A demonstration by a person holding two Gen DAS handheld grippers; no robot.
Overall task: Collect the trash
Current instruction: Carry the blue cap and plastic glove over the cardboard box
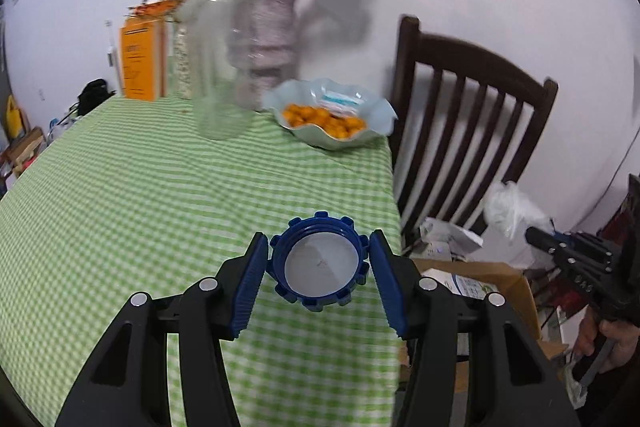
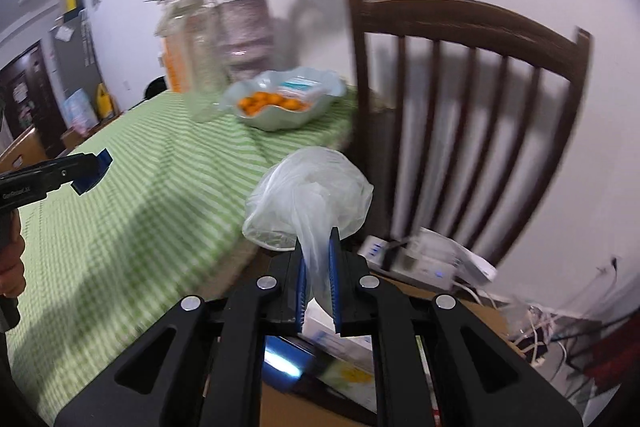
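A: Where's our trash? We have the blue cap (image 1: 319, 261) between the pads of the left gripper (image 1: 319, 267), white liner facing us, hanging over the green checked cloth (image 1: 140, 207) near the table's right edge.

B: Is the grip firm? The left pad touches the rim, but on the right we see a sliver of cloth between pad and cap. We'd call it a light pinch at best.

A: And the right gripper (image 2: 318, 279)?

B: Clenched on the neck of the clear bag (image 2: 308, 195). The bag balloons above the fingers, beyond the table corner and in front of the chair (image 2: 472, 99).

A: What could go wrong?

B: The cap is ridged and held across only two points, so a quick swing could roll it out onto the cloth or over the edge. The bag is thin film; if it snags on the chair or the corner, we may tear it or pull it free.

A: Room to move?

B: Below the right gripper sits a cardboard box (image 2: 472, 311) with packets in it, and cables (image 2: 548, 327) and a white device (image 2: 436, 259) lie by the chair legs. That gap between table and chair is tight. Far along the table stand the jar (image 1: 218, 67), vase (image 1: 268, 43) and fruit bowl (image 1: 336, 115), well apart from us, with open cloth between.
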